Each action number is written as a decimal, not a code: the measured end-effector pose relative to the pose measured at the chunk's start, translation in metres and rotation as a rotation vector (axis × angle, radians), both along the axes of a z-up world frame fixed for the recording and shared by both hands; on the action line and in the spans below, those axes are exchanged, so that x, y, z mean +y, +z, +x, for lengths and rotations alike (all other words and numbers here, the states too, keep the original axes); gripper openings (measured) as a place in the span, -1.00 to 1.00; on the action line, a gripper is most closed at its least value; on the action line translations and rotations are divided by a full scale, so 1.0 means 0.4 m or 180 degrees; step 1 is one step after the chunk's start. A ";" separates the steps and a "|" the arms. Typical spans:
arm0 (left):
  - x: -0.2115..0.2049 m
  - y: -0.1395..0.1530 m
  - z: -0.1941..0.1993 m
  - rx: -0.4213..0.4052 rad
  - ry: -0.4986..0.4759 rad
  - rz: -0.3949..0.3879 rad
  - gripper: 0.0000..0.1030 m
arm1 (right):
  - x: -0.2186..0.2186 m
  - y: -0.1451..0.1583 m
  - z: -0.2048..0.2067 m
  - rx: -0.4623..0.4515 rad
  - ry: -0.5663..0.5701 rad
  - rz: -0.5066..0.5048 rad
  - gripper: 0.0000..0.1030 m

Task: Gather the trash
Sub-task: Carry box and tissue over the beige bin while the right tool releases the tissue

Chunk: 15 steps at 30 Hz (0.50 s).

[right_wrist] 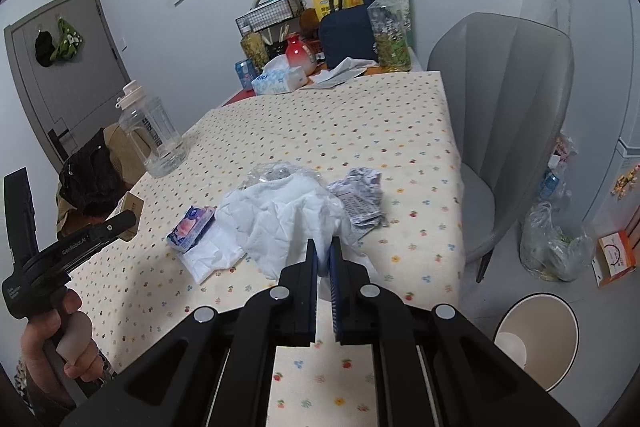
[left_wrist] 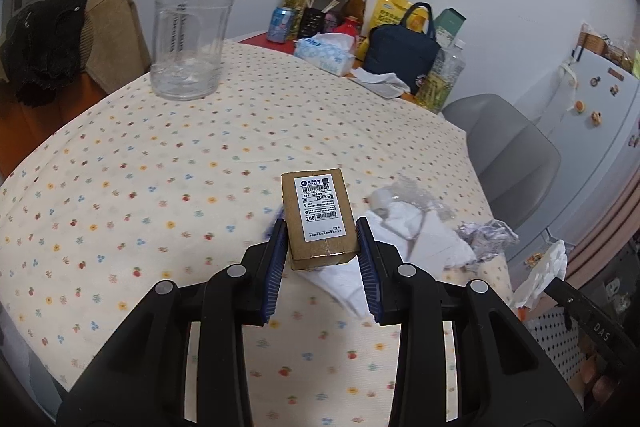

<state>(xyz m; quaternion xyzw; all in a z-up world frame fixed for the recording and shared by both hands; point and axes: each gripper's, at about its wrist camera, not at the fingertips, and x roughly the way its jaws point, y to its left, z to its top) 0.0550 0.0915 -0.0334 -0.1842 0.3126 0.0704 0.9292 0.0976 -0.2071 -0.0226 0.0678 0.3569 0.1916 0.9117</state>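
Flowered cloth covers the desk [right_wrist: 340, 115], and we're mid-collection with both tongs loaded. Our right tongs [right_wrist: 325, 251] are pressed nearly together, pinching a fold of the white paper [right_wrist: 280, 215] that lies crumpled near the desk's front edge. Our left tongs [left_wrist: 322, 239] hold the small box [left_wrist: 318, 215] by its sides, label up, clear of the cloth. Just behind the paper sits clear plastic [right_wrist: 276, 173]; beside it to the right is a crumpled printed wrapper [right_wrist: 360, 195], and to the left a small tissue pack [right_wrist: 192, 229]. Farther back stands a big clear jug [right_wrist: 154, 135]. Down on the floor at right we see the white bin [right_wrist: 536, 339], open-topped.

We reckon this is the carry step: two pieces gripped, not yet dropped. Next we'd swing right and down over the bin, keeping the limp paper from trailing or snagging, then let go.
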 end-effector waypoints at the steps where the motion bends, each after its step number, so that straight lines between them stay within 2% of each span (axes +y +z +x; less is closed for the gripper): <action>1: -0.012 0.004 0.002 -0.0010 -0.0033 0.0013 -0.33 | -0.013 0.003 -0.005 -0.0011 -0.0037 -0.0004 -0.87; 15: -0.270 0.052 0.077 -0.0120 -0.0732 0.0210 -0.33 | -0.206 0.007 -0.035 -0.0054 -0.0638 -0.0034 -0.87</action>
